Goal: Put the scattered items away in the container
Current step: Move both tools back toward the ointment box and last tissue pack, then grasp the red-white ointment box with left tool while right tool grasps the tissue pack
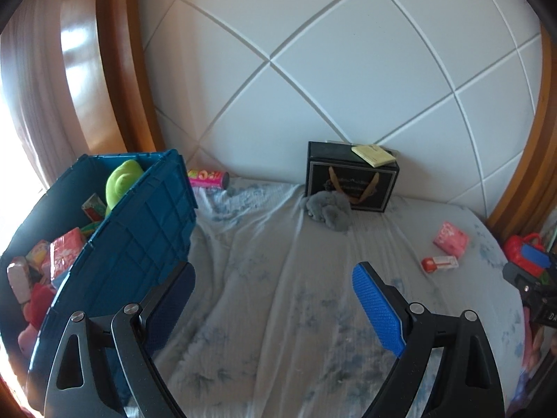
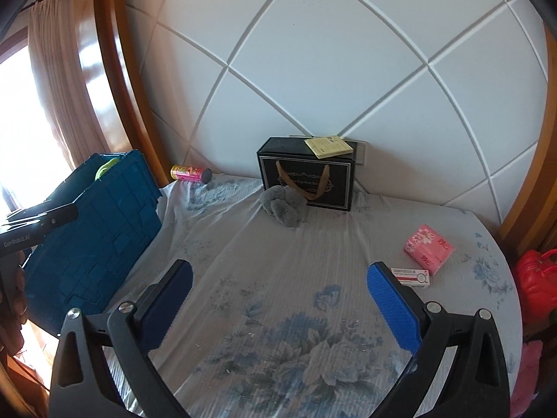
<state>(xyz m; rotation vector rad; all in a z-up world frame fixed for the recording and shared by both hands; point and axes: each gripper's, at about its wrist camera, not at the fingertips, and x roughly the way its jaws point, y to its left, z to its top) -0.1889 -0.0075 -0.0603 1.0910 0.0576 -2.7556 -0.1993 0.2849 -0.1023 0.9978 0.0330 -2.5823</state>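
A blue plastic crate (image 1: 139,237) stands at the left of the bed, holding a green plush and several packets; it also shows in the right wrist view (image 2: 97,237). My left gripper (image 1: 273,278) is open and empty beside the crate's wall. My right gripper (image 2: 280,275) is open and empty above the floral sheet. Loose on the bed lie a pink tissue pack (image 2: 429,248), a small red-and-white box (image 2: 410,277), a grey plush (image 2: 283,206) and a pink can (image 2: 190,173). The pack (image 1: 450,238), box (image 1: 439,264), plush (image 1: 327,209) and can (image 1: 208,178) show in the left view too.
A black gift box (image 2: 308,177) with a yellow booklet (image 2: 329,146) on top stands against the white padded headboard (image 2: 313,69). A red bag (image 2: 536,278) sits off the bed's right edge. Wooden frame and curtain are at the left.
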